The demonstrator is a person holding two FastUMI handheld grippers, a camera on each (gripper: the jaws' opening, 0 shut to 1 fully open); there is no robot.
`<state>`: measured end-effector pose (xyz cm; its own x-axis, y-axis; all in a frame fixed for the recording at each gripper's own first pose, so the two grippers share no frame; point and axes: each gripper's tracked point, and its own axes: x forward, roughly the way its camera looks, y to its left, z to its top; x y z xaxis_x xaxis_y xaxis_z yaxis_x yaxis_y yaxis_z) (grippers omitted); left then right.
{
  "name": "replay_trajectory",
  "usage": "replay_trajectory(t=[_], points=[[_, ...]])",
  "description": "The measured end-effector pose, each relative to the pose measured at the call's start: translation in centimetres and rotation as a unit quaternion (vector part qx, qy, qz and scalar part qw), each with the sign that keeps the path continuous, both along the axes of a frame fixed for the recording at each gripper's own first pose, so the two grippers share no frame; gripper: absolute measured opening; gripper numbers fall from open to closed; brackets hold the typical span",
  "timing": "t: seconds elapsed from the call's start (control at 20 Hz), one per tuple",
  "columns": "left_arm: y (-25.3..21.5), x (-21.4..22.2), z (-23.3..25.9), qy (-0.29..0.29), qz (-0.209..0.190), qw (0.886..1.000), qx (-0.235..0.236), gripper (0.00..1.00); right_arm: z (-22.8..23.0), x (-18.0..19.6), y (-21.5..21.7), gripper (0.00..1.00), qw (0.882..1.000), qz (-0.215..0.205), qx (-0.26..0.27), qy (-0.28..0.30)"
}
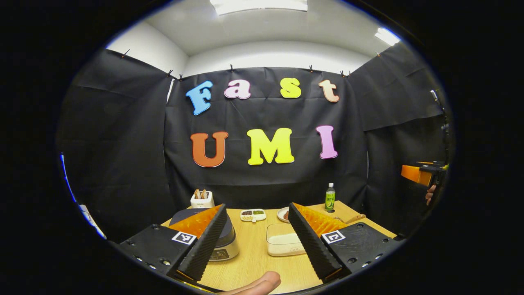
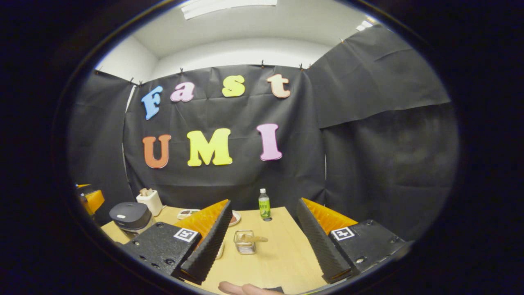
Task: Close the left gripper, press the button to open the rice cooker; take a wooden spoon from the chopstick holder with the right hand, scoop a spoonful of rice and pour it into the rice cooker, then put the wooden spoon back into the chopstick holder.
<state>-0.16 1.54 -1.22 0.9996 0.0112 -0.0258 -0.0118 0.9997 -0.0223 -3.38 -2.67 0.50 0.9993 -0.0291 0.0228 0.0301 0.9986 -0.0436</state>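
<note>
My left gripper (image 1: pixel 257 209) is open over the near edge of the wooden table (image 1: pixel 254 262). The rice cooker (image 1: pixel 224 241), dark lid down, sits just behind its left finger and is partly hidden by it. A white box of rice (image 1: pixel 282 241) lies between the fingers. My right gripper (image 2: pixel 264 201) is also open and holds nothing. Ahead of it stands the clear chopstick holder (image 2: pixel 245 242) with the wooden spoon (image 2: pixel 253 238) leaning in it. The rice cooker (image 2: pixel 131 216) shows at the left of the right gripper view. The right gripper (image 1: pixel 421 174) hangs off the table's right side.
At the back of the table stand a white toaster (image 1: pixel 202 199), a small divided dish (image 1: pixel 253 214), a plate (image 1: pixel 282 213) and a green bottle (image 1: pixel 330 197). A person's fingertip (image 1: pixel 258 284) shows at the bottom edge. The left gripper (image 2: pixel 92 198) appears beside the cooker.
</note>
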Motion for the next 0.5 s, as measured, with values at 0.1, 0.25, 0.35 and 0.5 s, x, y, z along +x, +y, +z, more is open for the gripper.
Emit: replay_trajectory(t=[0.1, 0.25, 0.35, 0.5], points=[[0.3, 0.0, -0.6, 0.005, 0.000, 1.000, -0.004, 0.96, -0.2, -0.7, -0.3, 1.00, 1.000, 0.003, 0.002, -0.003], [1.2, 0.2, -0.3, 0.005, 0.005, 1.000, -0.019, 0.96, 0.0, -1.5, -0.9, 1.00, 1.000, 0.000, -0.008, -0.013], [1.7, 0.3, -0.2, 0.004, 0.006, 1.000, -0.024, 0.96, 0.0, -1.8, -1.4, 1.00, 1.000, -0.003, -0.013, -0.014], [2.7, 0.3, 0.0, 0.002, 0.011, 1.000, -0.025, 0.96, 0.1, -2.8, -1.8, 1.00, 1.000, -0.002, -0.013, -0.009]])
